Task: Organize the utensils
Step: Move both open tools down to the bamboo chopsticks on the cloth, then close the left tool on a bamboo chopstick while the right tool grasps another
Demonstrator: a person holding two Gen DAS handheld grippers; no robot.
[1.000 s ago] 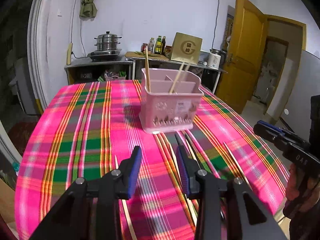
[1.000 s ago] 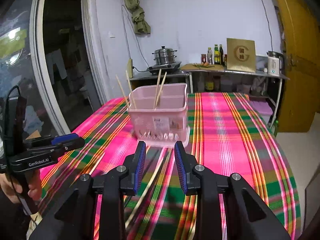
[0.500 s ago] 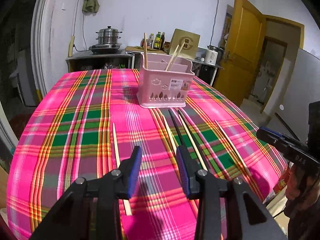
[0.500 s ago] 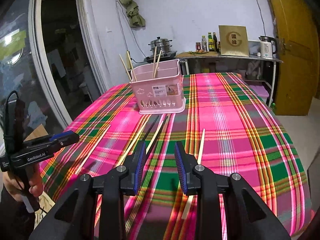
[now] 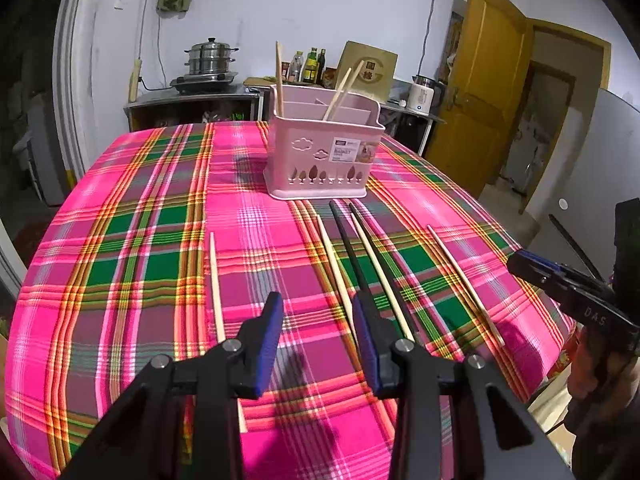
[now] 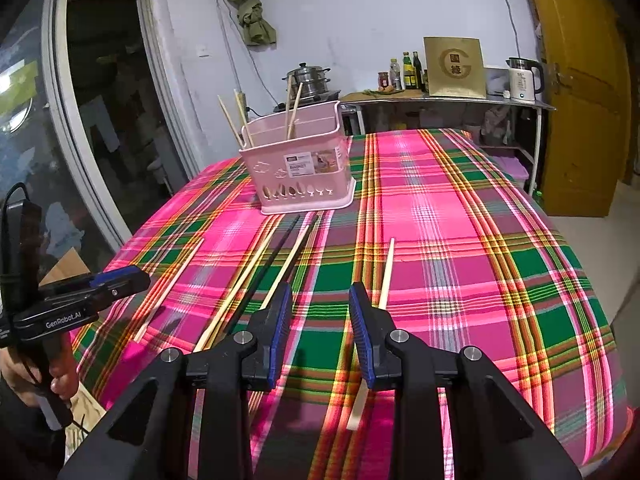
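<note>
A pink utensil basket (image 5: 322, 152) stands on the plaid tablecloth (image 5: 140, 240) with several wooden chopsticks upright in it; it also shows in the right wrist view (image 6: 300, 168). Loose chopsticks lie in front of it: a pale one at the left (image 5: 216, 280), pale and black ones in the middle (image 5: 352, 252), one at the right (image 5: 464, 280). My left gripper (image 5: 318, 308) is open and empty above the table's near part. My right gripper (image 6: 320, 300) is open and empty, just left of a pale chopstick (image 6: 384, 276).
A counter with a steel pot (image 5: 210, 58), bottles (image 5: 312, 66), a gold box (image 6: 454, 66) and a kettle (image 6: 522, 80) stands behind the table. A yellow door (image 5: 480, 80) is at the right. The table's edges drop off near both grippers.
Both grippers have pulled back from the basket toward the table's near edge. The basket looks farther away and the loose chopsticks have come into view. Both stay open.
</note>
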